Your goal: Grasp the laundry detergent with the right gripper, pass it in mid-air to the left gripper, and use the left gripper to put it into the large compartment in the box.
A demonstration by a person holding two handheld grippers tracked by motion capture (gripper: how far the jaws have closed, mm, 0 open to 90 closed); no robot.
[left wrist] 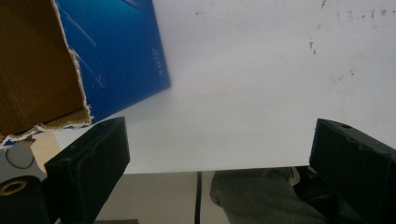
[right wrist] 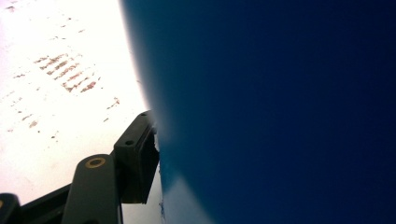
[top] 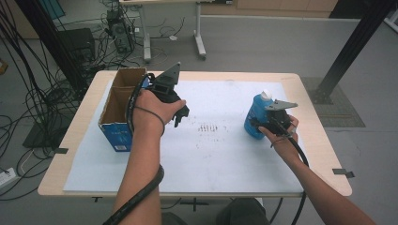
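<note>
Right claw (top: pixel 264 123) gripped the blue bottle (top: pixel 256 117); left claw (top: pixel 180 112) hung wide open, empty.
I noted the cardboard box (top: pixel 123 105) left, on the stained white worktop (top: pixel 211 154); cables across the floor (top: pixel 42 93).

Blue bottle (top: pixel 256 118) w/ white cap, upright on white mat, table's right side.

One blue bottle (top: pixel 257 117), one cardboard box (top: pixel 120 108) and two hand-held grippers on one table (top: pixel 225 159).

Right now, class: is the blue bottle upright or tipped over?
Upright: the blue bottle stands on the white mat, white cap on top.
</note>
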